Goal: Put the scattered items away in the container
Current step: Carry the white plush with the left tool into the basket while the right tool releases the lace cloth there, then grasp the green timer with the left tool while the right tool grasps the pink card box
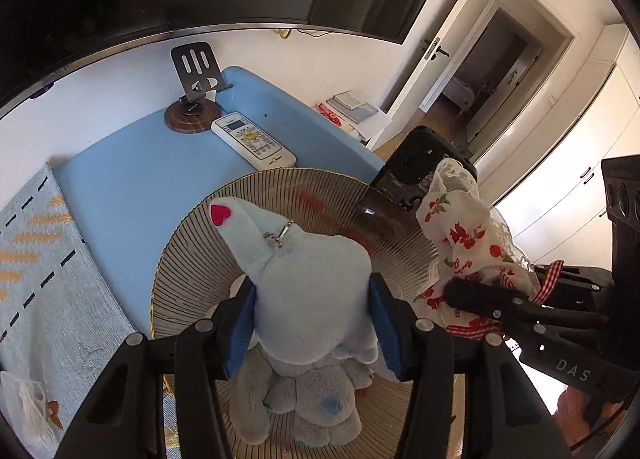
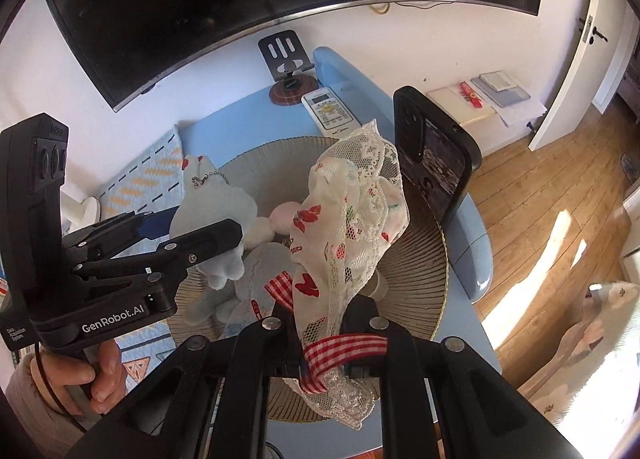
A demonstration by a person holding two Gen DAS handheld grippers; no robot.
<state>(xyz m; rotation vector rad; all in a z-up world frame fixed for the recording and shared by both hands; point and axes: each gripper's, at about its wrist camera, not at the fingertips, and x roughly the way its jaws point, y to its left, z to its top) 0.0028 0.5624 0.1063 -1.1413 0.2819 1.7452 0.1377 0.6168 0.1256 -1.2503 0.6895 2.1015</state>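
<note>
A round ribbed glass dish (image 1: 304, 195) (image 2: 412, 259) sits on the blue table. My left gripper (image 1: 312, 323) (image 2: 200, 235) is shut on a pale blue plush toy (image 1: 308, 283) (image 2: 216, 203) with a red heart and a bead chain, held over the dish. Beneath it lies a grey-blue plush (image 1: 300, 407) (image 2: 256, 275) in the dish. My right gripper (image 2: 320, 335) (image 1: 500, 299) is shut on a white floral lace cloth (image 2: 352, 219) (image 1: 468, 235) with a red gingham ribbon (image 2: 344, 347), above the dish's right side. A black phone (image 2: 436, 163) (image 1: 416, 163) leans upright at the dish's far rim.
A white remote (image 1: 252, 141) (image 2: 330, 111) and a black phone stand (image 1: 196, 71) (image 2: 286, 55) on a wooden base sit at the back of the blue table (image 1: 132, 183). A patterned mat (image 1: 44, 259) lies left. A dark TV hangs above. A hand (image 2: 96, 375) holds the left gripper.
</note>
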